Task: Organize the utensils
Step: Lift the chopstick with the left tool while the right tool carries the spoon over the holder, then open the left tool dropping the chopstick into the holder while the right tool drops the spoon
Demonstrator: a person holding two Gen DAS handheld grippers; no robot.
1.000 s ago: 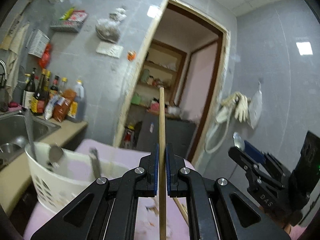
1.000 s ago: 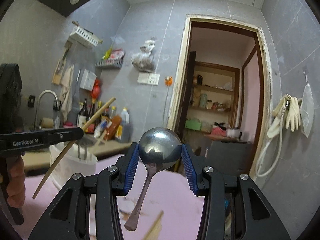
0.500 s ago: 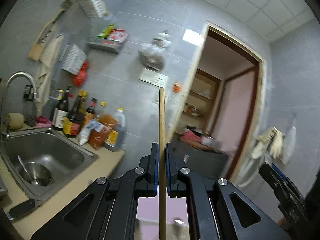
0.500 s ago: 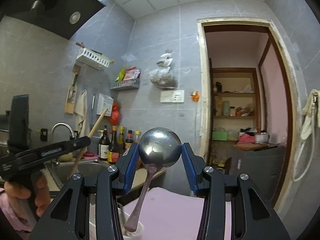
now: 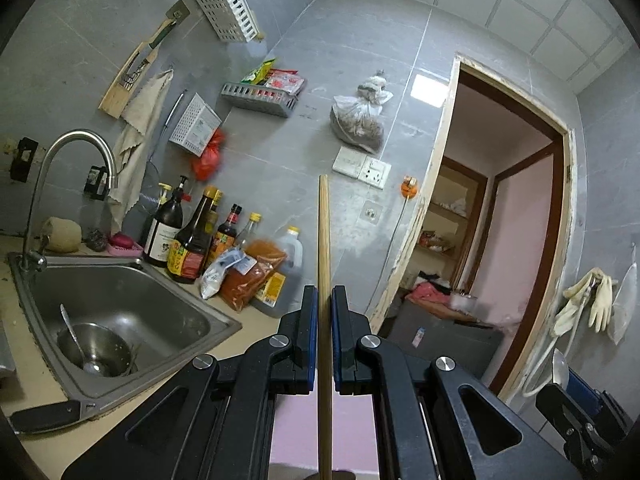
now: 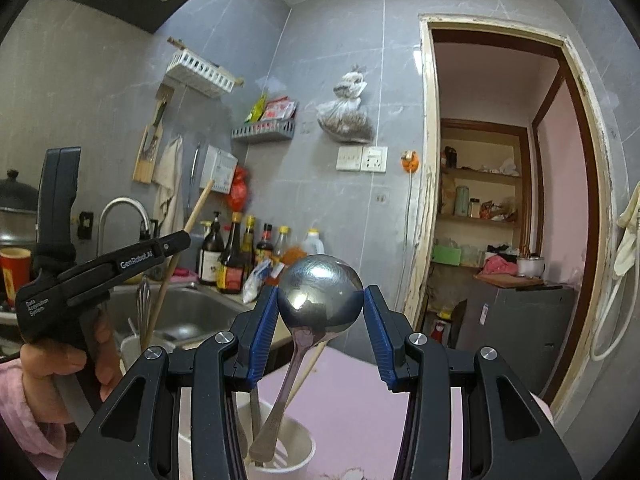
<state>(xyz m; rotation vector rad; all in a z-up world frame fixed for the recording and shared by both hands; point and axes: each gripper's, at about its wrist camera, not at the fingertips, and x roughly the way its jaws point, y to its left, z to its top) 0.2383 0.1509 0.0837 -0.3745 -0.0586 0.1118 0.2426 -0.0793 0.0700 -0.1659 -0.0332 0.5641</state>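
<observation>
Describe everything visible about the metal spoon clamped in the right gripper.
The metal spoon is shiny steel with a round, mirror-like bowl and a slim handle. The right gripper is shut on it, its blue pads pressing the bowl's two edges. The bowl stands uppermost; the handle hangs down and slightly left, its tip reaching the mouth of the white utensil cup on the pink surface. Whether the tip touches the cup is unclear.

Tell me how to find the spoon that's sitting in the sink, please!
Find the steel sink under the curved tap, left of the row of sauce bottles. Inside it sits a round metal bowl, and the spoon leans in that bowl, handle pointing up. It is the only utensil in the sink.
</observation>
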